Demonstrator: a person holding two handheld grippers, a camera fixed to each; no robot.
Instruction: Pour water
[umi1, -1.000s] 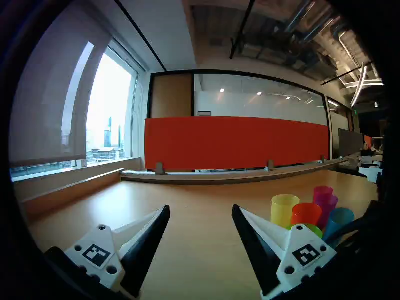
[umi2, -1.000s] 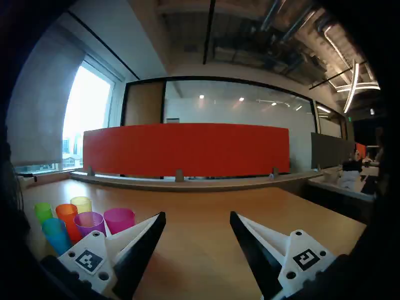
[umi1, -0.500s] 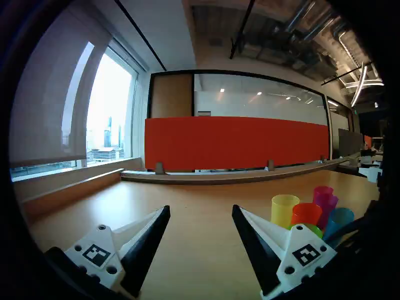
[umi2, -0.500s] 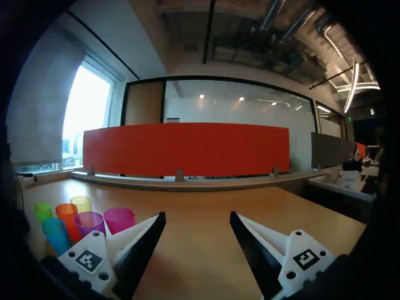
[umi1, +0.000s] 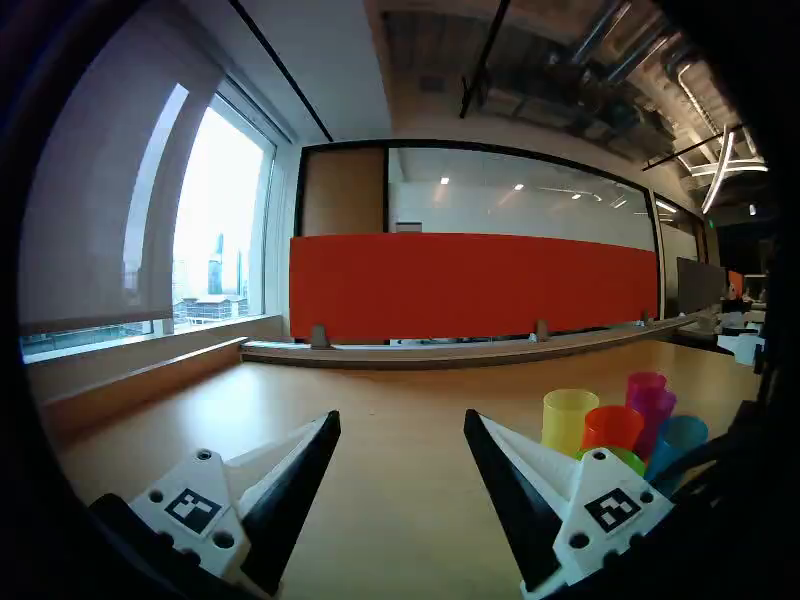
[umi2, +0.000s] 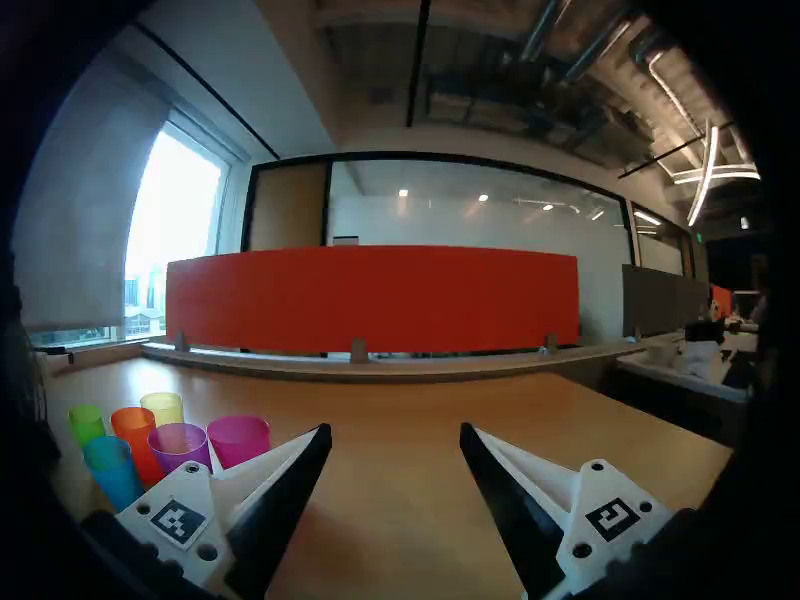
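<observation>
On the wooden table (umi1: 400, 520) we see a bunch of bright cups (umi1: 612, 428) standing close together. They are to the right of our left gripper (umi1: 400, 414) and to the left of our right gripper (umi2: 394, 428). Both grippers are spread wide and hold nothing. A red wall (umi1: 470, 285) stands far behind.

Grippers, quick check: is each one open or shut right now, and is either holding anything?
Left gripper: open, holding nothing.
Right gripper: open, holding nothing.
</observation>
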